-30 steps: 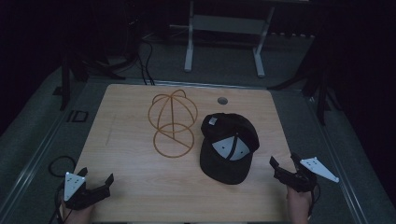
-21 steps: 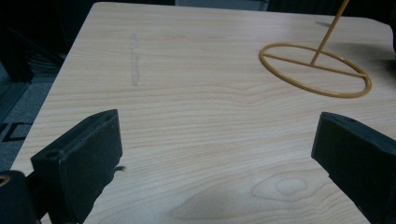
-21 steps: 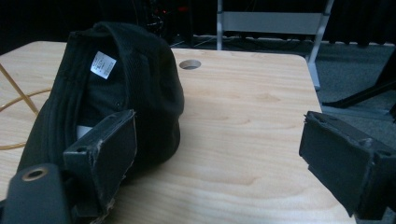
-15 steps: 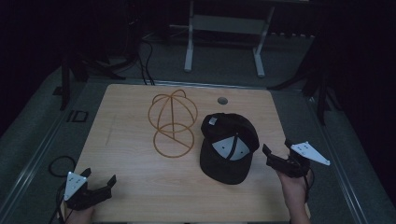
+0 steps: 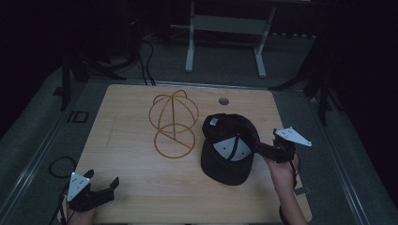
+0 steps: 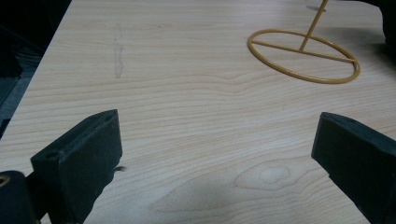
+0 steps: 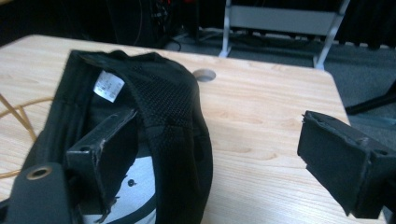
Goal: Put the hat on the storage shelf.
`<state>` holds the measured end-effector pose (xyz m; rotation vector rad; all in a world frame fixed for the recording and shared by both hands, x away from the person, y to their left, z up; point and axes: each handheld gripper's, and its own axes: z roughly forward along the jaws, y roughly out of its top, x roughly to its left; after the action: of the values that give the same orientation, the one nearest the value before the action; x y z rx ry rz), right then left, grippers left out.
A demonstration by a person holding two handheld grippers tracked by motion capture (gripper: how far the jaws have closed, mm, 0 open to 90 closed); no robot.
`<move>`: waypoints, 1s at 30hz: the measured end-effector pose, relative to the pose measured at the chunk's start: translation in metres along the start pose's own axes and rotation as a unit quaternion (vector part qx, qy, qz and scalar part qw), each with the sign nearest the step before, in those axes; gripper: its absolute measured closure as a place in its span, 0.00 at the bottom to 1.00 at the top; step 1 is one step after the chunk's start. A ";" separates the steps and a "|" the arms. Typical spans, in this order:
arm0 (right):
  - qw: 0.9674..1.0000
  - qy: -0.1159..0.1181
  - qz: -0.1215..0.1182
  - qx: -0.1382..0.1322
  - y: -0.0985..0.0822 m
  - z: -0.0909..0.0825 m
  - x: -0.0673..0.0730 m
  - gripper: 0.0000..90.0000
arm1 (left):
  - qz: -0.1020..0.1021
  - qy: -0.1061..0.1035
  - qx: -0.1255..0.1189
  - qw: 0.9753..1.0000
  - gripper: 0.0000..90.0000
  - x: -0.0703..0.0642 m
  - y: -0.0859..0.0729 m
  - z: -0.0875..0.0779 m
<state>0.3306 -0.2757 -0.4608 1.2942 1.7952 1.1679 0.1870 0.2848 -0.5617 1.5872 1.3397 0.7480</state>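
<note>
**Right gripper straddling the cap's rim; left gripper idling open**

The black cap [image 5: 229,147] is lying upside down on the wooden surface [image 5: 131,187], right of centre, with its inner lining and white label facing up. It is sitting just beside the yellow wire stand [image 5: 172,124], which is standing to its left.

The right gripper [image 5: 261,149] is sitting at the cap's right edge with its jaws spread wide. In the right gripper view, one jaw is reaching inside the cap while the other is staying outside, clear of the fabric, so the mesh wall is running between them ungripped.

The left gripper [image 5: 109,187] is hovering over the near left corner of the surface, well apart from the cap, jaws parted and holding nothing.
</note>
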 end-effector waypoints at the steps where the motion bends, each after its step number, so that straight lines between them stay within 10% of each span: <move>1: 1.000 -0.003 -0.001 0.004 0.000 0.003 0.001 0.14 | 0.000 0.000 -0.001 1.000 0.03 0.000 0.000 0.000; 26: 0.993 -0.004 0.035 0.109 0.008 0.059 0.014 0.33 | 0.003 -0.003 0.007 1.000 0.03 -0.002 0.001 0.000; 30: 0.992 0.004 0.020 0.128 0.003 0.066 0.019 0.66 | 0.004 -0.003 0.007 1.000 0.03 -0.002 0.001 0.000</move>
<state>0.3821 -0.2378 -0.4850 1.4783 1.9835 0.9876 0.1873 0.2830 -0.5606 1.6063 1.3369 0.7393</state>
